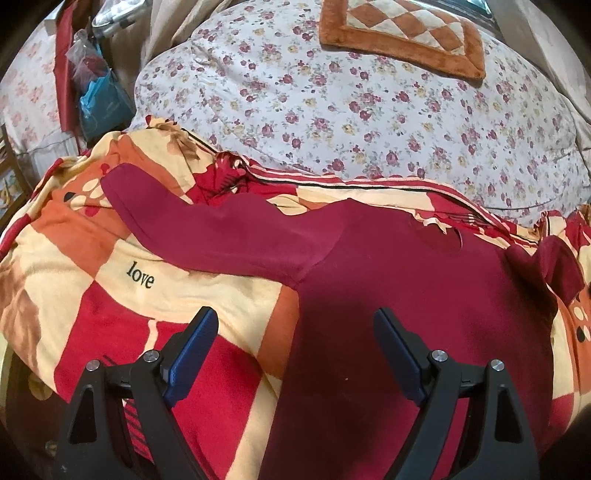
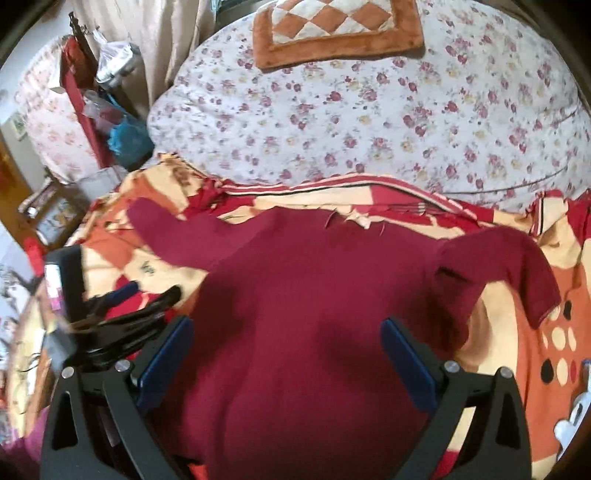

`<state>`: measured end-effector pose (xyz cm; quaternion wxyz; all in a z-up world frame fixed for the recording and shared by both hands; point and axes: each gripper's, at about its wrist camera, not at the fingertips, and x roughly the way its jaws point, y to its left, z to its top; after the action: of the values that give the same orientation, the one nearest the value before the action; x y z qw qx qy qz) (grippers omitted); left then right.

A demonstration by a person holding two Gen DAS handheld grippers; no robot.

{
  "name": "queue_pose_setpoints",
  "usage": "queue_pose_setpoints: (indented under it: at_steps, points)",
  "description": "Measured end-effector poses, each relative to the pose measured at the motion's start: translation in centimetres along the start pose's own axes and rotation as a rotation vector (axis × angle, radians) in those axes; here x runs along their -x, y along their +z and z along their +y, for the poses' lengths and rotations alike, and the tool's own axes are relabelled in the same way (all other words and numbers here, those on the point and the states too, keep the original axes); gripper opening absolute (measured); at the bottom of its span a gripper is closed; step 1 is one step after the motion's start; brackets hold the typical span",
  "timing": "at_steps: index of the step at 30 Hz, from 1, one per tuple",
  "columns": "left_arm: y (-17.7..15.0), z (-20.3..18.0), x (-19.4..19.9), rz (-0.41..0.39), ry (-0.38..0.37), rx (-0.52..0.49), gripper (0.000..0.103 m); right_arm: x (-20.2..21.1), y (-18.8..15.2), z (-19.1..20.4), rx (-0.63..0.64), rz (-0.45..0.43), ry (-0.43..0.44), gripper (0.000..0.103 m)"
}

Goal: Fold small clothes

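Note:
A small maroon long-sleeved top (image 1: 399,280) lies spread flat on a red, orange and cream patterned blanket (image 1: 110,266). Its left sleeve (image 1: 207,225) stretches out to the left; its right sleeve (image 2: 506,266) is bent back on itself. My left gripper (image 1: 295,328) hovers open over the top's lower left edge, holding nothing. My right gripper (image 2: 288,336) hovers open above the middle of the top (image 2: 310,295), also empty. The left gripper (image 2: 122,306) shows blurred at the left of the right wrist view.
Beyond the blanket lies a white floral quilt (image 1: 351,110) with a brown and cream checked cushion (image 1: 406,33) on it. Bags and clutter (image 1: 96,88) stand beside the bed at the far left, near a curtain (image 2: 147,44).

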<state>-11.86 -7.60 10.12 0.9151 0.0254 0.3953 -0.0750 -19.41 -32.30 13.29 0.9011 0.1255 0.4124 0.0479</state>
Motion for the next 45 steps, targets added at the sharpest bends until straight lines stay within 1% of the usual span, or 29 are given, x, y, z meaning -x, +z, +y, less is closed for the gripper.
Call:
queue_pose_setpoints:
  at_steps: [4,7,11,17,25,29,45]
  points:
    - [0.1,0.2,-0.5,0.005,-0.003,0.009,0.069,-2.5,0.2,-0.2,-0.005,-0.006,-0.064,0.103]
    - [0.1,0.1,-1.3,0.029,-0.006,0.012,0.069,-4.0,0.2,0.0,0.012,-0.016,-0.107,0.103]
    - [0.0,-0.1,-2.2,0.044,-0.009,0.019,0.069,-5.7,0.2,0.3,0.034,-0.005,-0.139,0.103]
    - [-0.1,-0.2,-3.2,0.056,0.003,0.021,0.069,-7.7,-0.1,0.5,0.047,0.017,-0.152,0.102]
    - [0.4,0.5,-4.1,0.057,0.023,0.051,0.069,-9.9,-0.1,0.6,0.06,0.034,-0.173,0.103]
    - [0.4,0.6,-4.7,0.064,0.033,0.052,0.069,-10.6,0.0,0.7,0.085,0.03,-0.192,0.103]
    - [0.4,1.0,-5.5,0.075,0.056,0.058,0.068,-12.4,0.1,0.6,0.081,0.069,-0.192,0.103]
